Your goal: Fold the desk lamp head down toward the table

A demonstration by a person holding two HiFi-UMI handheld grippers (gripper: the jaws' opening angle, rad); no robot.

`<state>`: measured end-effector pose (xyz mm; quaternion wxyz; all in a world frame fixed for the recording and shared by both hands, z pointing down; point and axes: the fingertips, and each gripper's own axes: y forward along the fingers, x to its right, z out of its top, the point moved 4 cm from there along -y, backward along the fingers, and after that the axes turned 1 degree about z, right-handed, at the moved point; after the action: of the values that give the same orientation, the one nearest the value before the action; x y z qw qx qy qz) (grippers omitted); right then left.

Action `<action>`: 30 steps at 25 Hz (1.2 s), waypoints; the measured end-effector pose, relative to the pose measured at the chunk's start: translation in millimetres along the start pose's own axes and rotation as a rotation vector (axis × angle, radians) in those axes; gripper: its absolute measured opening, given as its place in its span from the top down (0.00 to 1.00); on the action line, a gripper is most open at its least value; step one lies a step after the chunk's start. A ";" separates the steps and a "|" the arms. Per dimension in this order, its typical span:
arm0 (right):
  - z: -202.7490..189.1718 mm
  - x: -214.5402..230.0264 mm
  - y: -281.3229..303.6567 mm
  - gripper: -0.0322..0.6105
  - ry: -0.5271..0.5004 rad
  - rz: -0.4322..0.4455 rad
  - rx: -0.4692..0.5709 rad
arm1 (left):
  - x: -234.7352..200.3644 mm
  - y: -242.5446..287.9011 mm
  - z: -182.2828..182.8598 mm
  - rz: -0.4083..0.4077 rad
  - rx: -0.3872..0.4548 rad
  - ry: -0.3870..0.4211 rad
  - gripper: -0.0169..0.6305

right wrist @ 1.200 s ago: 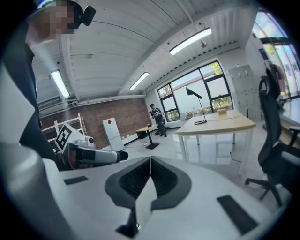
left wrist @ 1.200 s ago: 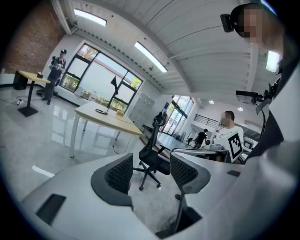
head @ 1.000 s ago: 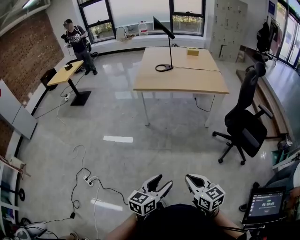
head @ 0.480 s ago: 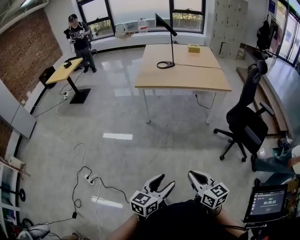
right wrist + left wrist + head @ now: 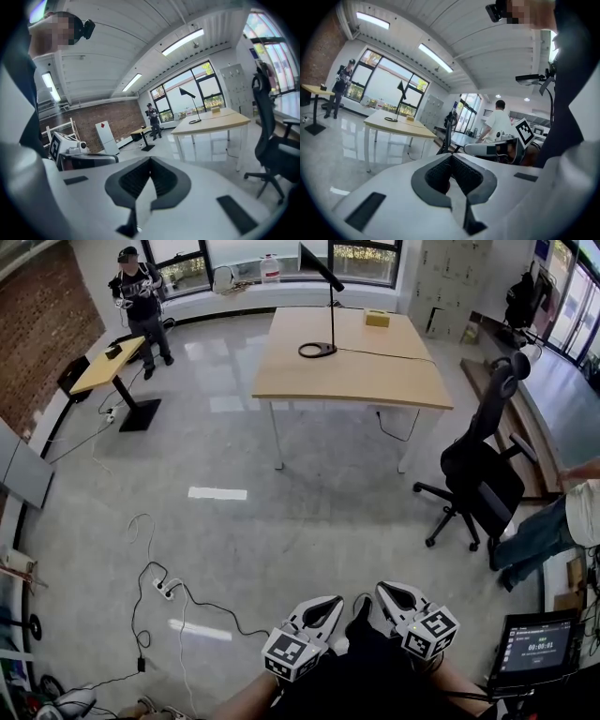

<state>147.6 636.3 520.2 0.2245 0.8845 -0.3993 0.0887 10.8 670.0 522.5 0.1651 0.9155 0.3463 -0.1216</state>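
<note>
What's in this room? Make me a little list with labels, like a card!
desk lamp: upright on the table, head raised, not folded
left gripper: jaws just closed, shut, empty, far from the lamp
right gripper: shut, empty
chair: beside the table
task: not started

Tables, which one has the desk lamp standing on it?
The large four-legged table carries the desk lamp; the small pedestal desk beside the standing person has none.
</note>
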 end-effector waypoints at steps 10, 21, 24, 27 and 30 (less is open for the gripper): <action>21.7 35.3 34.2 0.94 -0.022 0.141 0.008 | -11.7 36.7 26.8 0.105 -0.002 0.026 0.97; 69.4 116.3 43.0 0.94 -0.009 0.231 0.067 | -8.0 119.9 73.3 0.176 0.032 0.061 0.97; 69.1 120.5 41.7 0.94 -0.010 0.270 0.054 | -8.1 128.7 74.2 0.182 0.027 0.041 0.97; 66.0 127.4 42.8 0.94 -0.002 0.282 0.040 | -10.7 135.4 75.0 0.193 0.026 0.036 0.97; 64.9 136.1 50.4 0.94 0.018 0.278 0.029 | -20.7 140.9 73.2 0.205 0.021 0.014 0.97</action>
<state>199.1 486.0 525.0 0.2008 0.8228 -0.5148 0.1328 82.7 530.0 493.1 0.1645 0.9486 0.2508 -0.1015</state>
